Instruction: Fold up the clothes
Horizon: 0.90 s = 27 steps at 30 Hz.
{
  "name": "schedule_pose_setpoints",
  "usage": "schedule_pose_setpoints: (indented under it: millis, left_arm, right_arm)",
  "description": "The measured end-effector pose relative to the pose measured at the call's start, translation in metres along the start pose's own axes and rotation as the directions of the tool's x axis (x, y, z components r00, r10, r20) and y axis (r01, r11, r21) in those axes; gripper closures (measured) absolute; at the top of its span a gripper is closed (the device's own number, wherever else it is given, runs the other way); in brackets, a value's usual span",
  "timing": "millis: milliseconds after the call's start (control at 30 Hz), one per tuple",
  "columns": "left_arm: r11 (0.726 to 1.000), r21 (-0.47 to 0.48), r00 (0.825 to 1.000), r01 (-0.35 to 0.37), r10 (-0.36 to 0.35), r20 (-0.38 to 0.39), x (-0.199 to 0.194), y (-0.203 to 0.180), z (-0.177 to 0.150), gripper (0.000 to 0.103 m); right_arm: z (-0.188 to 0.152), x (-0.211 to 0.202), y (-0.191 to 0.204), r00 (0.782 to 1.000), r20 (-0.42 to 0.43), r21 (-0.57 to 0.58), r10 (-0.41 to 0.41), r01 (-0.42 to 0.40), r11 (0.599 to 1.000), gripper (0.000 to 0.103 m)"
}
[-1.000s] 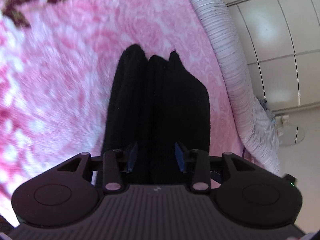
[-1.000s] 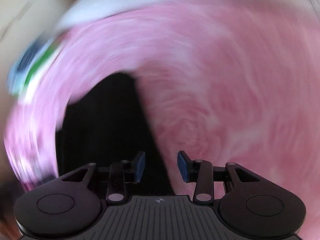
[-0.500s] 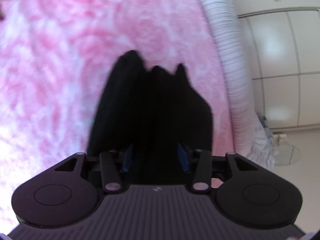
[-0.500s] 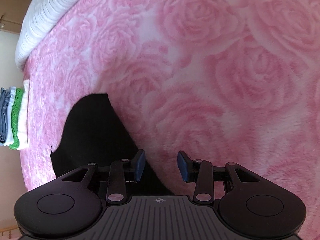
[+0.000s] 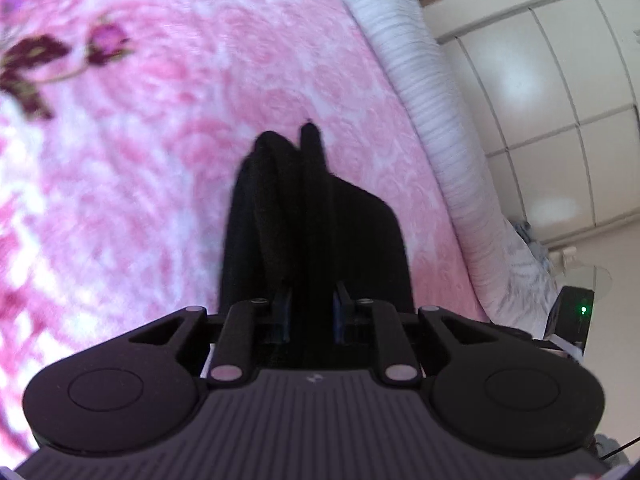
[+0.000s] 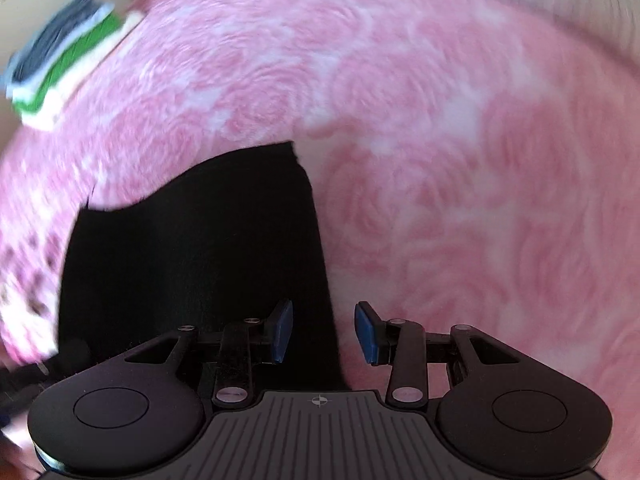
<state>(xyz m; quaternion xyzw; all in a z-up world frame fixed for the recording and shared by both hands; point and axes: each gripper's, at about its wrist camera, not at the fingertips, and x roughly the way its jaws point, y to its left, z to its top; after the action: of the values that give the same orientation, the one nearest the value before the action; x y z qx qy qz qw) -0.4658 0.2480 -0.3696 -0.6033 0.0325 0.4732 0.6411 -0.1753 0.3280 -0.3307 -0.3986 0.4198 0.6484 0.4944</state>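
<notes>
- Left gripper (image 5: 311, 312) was clamped on a bunched black garment (image 5: 316, 216) that hung over the pink rose-patterned blanket (image 5: 160, 160)
- Right gripper (image 6: 323, 332) stood apart, empty, its near finger overlapping the cloth's edge
- Mid-fold, probably; next, the right likely needs a free corner

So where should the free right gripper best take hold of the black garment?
Probably the black knit garment's straight right-hand edge, low down, coming in from the pink rose blanket side. That edge already runs just ahead of the right gripper, whose jaws stand open and empty. The left gripper pinches a bunched fold of the garment.
</notes>
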Motion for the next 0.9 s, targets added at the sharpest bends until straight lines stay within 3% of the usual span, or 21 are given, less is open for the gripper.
schedule_pose_setpoints:
  millis: [67, 200, 367, 533, 700, 767, 833, 900]
  left_arm:
    - [0.999, 0.036, 1.0, 0.01, -0.01, -0.003, 0.003, -0.002, 0.001, 0.088]
    - [0.997, -0.017, 0.997, -0.071, 0.072, 0.014, 0.002, 0.02, -0.007, 0.086]
    - [0.995, -0.086, 0.998, -0.054, 0.055, 0.006, -0.021, 0.026, -0.015, 0.081]
    - [0.981, -0.188, 0.999, -0.04, 0.034, -0.034, -0.047, 0.028, -0.037, 0.076]
    - [0.99, -0.038, 0.99, -0.133, 0.131, -0.049, -0.039, 0.014, -0.054, 0.077]
    - [0.985, 0.023, 0.984, -0.169, 0.17, -0.051, -0.035, 0.008, -0.06, 0.083]
    - [0.975, 0.084, 0.977, -0.204, 0.209, -0.051, -0.032, 0.003, -0.067, 0.088]
    - [0.961, 0.144, 0.968, -0.238, 0.247, -0.048, -0.029, -0.003, -0.074, 0.085]
  right_arm:
    - [-0.006, -0.002, 0.004, 0.999, 0.023, -0.043, -0.029, 0.03, 0.999, 0.064]
    - [-0.01, 0.003, -0.007, 1.0, 0.028, -0.005, 0.009, -0.009, 1.0, 0.064]
    - [-0.01, -0.013, -0.016, 0.996, 0.052, -0.015, 0.07, -0.07, 0.997, 0.063]
    - [-0.037, -0.053, -0.033, 0.977, 0.1, 0.028, 0.189, -0.193, 0.981, 0.063]
    - [-0.072, -0.082, -0.033, 0.96, 0.079, -0.043, 0.27, -0.267, 0.963, 0.064]
    - [-0.083, -0.08, -0.023, 0.961, 0.053, -0.096, 0.271, -0.265, 0.959, 0.065]
    - [-0.093, -0.071, -0.015, 0.969, 0.035, -0.15, 0.243, -0.235, 0.96, 0.067]
    - [-0.099, -0.051, -0.003, 0.988, 0.025, -0.24, 0.155, -0.144, 0.96, 0.068]
